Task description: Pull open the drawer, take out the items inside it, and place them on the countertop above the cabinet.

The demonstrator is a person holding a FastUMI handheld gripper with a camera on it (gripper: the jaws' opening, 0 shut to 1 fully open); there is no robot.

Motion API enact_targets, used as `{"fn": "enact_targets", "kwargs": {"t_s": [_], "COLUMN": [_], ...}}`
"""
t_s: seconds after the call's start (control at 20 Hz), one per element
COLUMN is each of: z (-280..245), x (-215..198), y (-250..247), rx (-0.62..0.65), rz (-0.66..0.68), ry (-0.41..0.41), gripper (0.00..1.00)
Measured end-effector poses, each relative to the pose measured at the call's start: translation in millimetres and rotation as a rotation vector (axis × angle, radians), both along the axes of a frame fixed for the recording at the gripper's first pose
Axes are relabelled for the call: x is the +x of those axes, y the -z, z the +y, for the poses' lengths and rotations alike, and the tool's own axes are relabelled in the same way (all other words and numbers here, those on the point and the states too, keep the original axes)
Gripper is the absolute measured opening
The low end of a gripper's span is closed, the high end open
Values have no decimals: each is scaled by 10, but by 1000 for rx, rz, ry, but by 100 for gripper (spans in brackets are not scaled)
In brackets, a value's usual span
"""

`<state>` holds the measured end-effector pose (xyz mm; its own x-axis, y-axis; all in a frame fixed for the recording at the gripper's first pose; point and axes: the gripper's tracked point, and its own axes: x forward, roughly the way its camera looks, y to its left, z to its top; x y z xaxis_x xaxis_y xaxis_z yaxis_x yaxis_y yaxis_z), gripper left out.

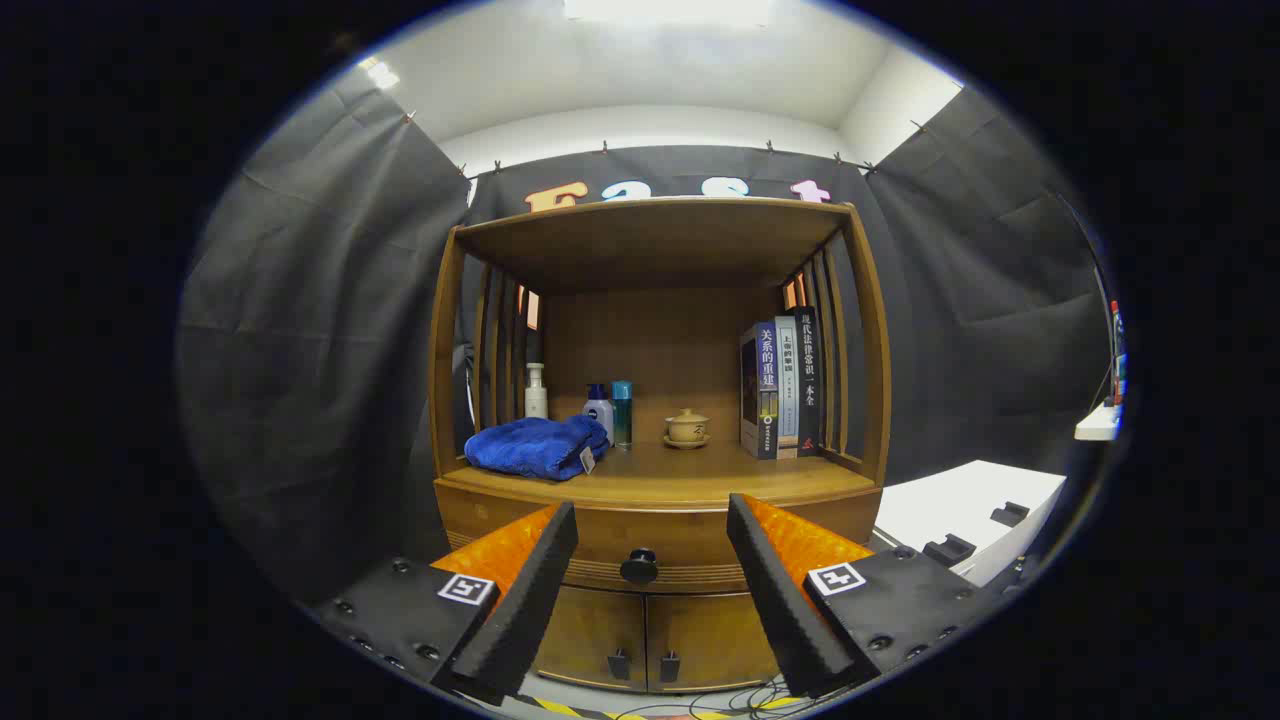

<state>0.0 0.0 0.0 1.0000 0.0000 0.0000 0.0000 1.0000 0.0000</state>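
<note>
A wooden cabinet stands ahead of me, with its drawer (655,545) closed under the countertop (690,480). The drawer's round dark knob (639,566) sits between my fingers, a short way beyond their tips. My gripper (652,522) is open with nothing between its fingers. What lies inside the drawer is hidden.
On the countertop lie a folded blue towel (538,446), a white pump bottle (536,392), two more bottles (610,412), a small lidded tea cup (687,428) and upright books (782,385). Two small doors (645,640) sit below the drawer. A white box (965,510) stands to the right.
</note>
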Motion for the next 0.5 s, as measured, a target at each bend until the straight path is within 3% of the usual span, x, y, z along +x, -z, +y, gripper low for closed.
{"fn": "enact_targets", "kwargs": {"t_s": [0.5], "z": [13], "x": [-21], "y": [3], "rx": [21], "rz": [-2], "ry": [-11], "gripper": [98]}}
